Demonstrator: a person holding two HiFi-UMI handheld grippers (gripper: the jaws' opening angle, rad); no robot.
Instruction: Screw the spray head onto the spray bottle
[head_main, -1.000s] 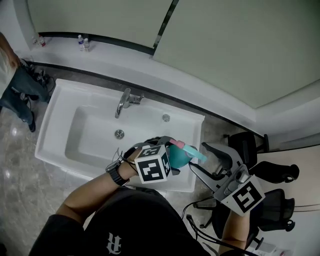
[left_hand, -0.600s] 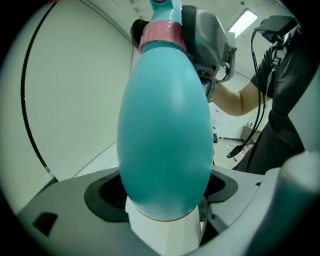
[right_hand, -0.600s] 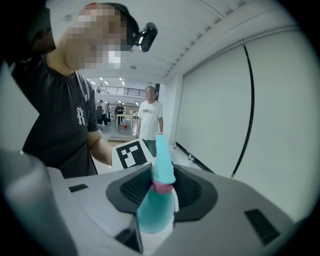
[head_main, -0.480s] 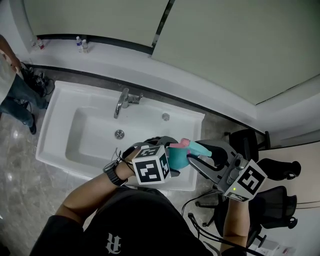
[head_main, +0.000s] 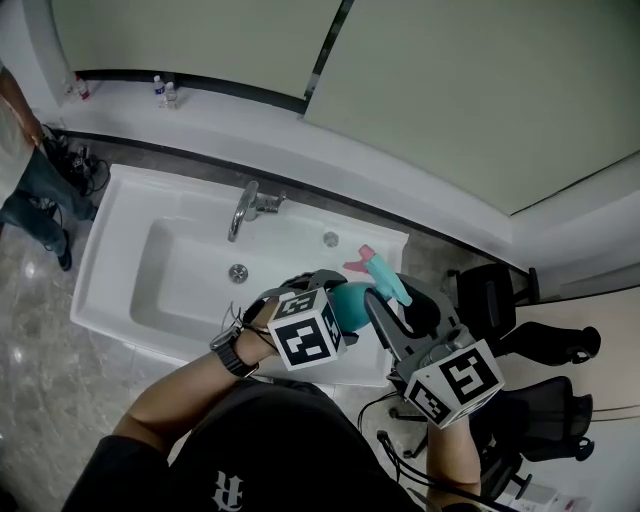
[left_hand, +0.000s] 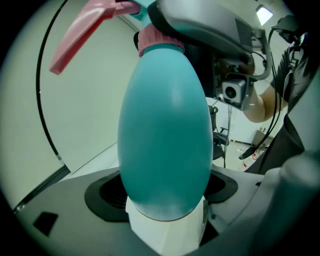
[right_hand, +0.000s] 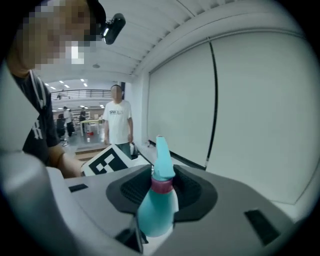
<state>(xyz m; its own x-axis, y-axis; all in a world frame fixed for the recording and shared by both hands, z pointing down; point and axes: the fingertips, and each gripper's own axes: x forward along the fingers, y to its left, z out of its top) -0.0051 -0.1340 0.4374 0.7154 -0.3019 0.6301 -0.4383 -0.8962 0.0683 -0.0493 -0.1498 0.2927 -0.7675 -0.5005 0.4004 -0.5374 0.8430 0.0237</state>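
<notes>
The spray bottle (left_hand: 165, 140) is not standing on anything: it is held in the air above the front right corner of the white sink (head_main: 100, 240), between the two tools. The left hand-held gripper (head_main: 342, 306) has its jaws wide around the round teal body, near the base, and presses on it from both sides, so that the bottle cannot turn. The right hand-held gripper (head_main: 398, 305) comes from the other side, and its jaws have just been closing; the spray head (head_main: 380, 270) is between them, and they seem to clamp it at the pink collar (right_hand: 161, 185), the part that carries the thread. The pink trigger (left_hand: 80, 35) points away from the person. The head already sits on the neck, so I judge that the screwing is in progress. One tool fixes the body, the other rolls the collar.
</notes>
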